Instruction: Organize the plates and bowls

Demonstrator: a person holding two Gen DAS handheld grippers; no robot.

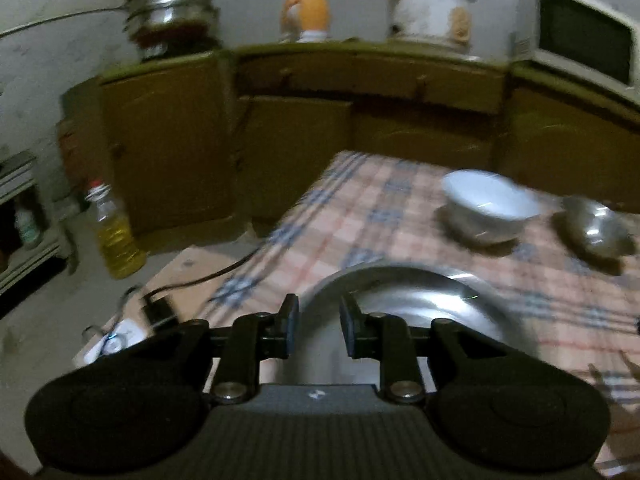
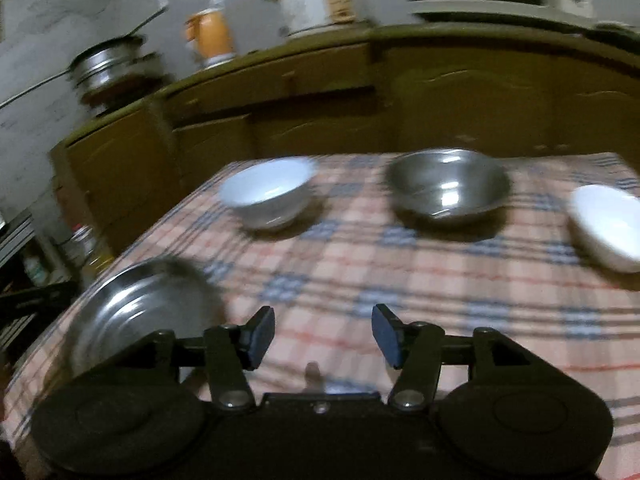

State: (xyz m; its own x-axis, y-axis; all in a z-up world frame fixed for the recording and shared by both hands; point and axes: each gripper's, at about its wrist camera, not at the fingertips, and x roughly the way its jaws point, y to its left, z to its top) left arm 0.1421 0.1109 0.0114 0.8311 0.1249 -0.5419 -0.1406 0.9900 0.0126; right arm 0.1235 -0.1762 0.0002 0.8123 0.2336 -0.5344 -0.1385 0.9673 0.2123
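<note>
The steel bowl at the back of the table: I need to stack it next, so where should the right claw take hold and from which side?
Take the steel bowl by its near rim, coming over the tablecloth from the front. It stands upright, mouth up, with a thin flared edge and clear cloth before it. The right claw is open and empty.

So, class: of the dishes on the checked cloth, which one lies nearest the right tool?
The steel plate, at the cloth's near left corner beside the right tool; the bowls sit farther back.
</note>
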